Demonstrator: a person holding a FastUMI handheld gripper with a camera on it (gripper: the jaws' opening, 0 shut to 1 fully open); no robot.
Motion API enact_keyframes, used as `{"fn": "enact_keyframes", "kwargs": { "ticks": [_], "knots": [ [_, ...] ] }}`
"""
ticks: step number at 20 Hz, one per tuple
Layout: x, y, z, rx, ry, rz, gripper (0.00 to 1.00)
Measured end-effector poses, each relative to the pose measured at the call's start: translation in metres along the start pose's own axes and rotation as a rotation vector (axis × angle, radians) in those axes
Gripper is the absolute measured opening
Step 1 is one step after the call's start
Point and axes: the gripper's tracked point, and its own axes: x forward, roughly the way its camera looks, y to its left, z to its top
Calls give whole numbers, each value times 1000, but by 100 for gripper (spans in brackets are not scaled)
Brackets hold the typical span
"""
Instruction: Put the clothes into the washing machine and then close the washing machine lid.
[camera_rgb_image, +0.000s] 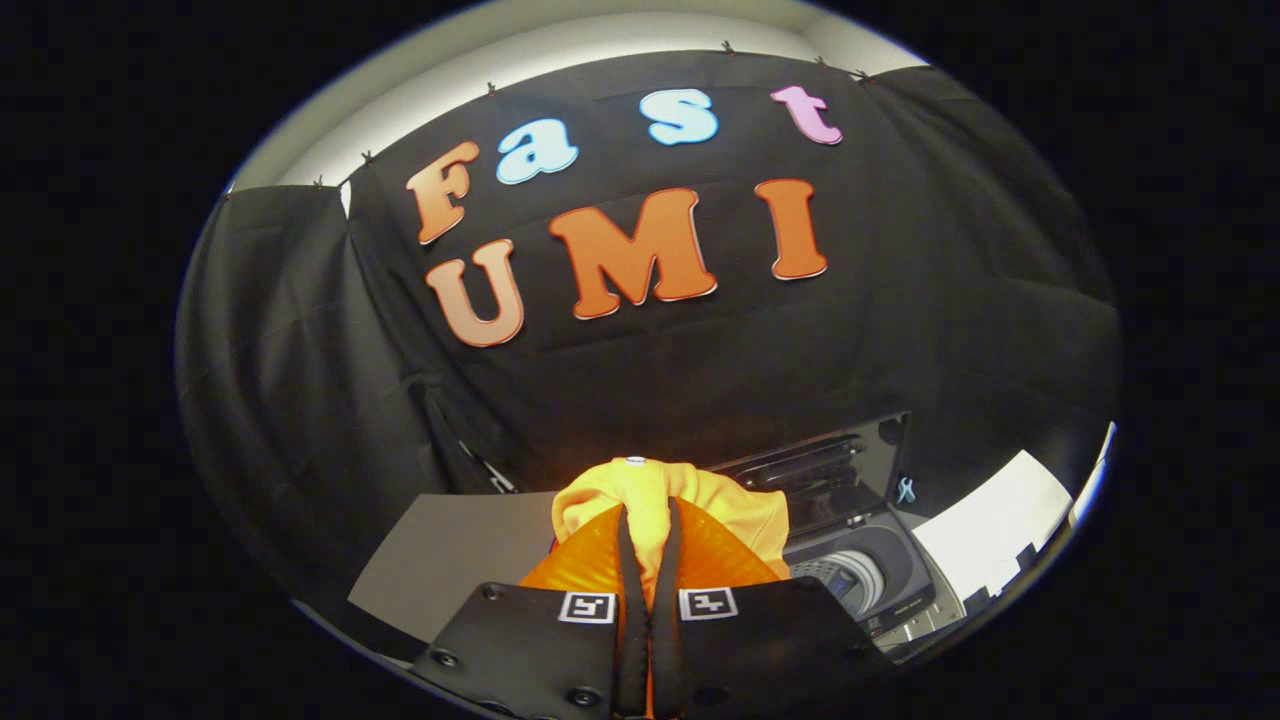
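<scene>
1. Claw (648, 545) pressed nearly together, both fingers (628, 560) pinching a fold of the yellow-orange garment (700, 505).
2. Garment bunched between and just ahead of the fingertips, spilling over both sides, more to the right; a small pale tag or button at its far top edge.
3. Washing machine (880, 580) to the right of the claw and lower, beyond the garment's right edge.
4. Lid (830, 470) standing open, tilted up at the far side of the machine, dark and glossy.
5. Drum opening (850, 578) visible just right of the garment, ribbed inner wall showing.
6. Grey desk (450, 560) surface to the left of the claw.
</scene>
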Motion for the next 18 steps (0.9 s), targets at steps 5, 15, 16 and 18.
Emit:
{"fn": "enact_keyframes", "kwargs": {
  "ticks": [5,15,16,18],
  "knots": [
    [-8,-85,15,21,-30,-105,10],
    [51,-176,-50,15,140,-128,10],
    [58,-184,-58,11,154,-127,10],
    [71,-199,-68,-4,167,-131,10]
  ]
}}
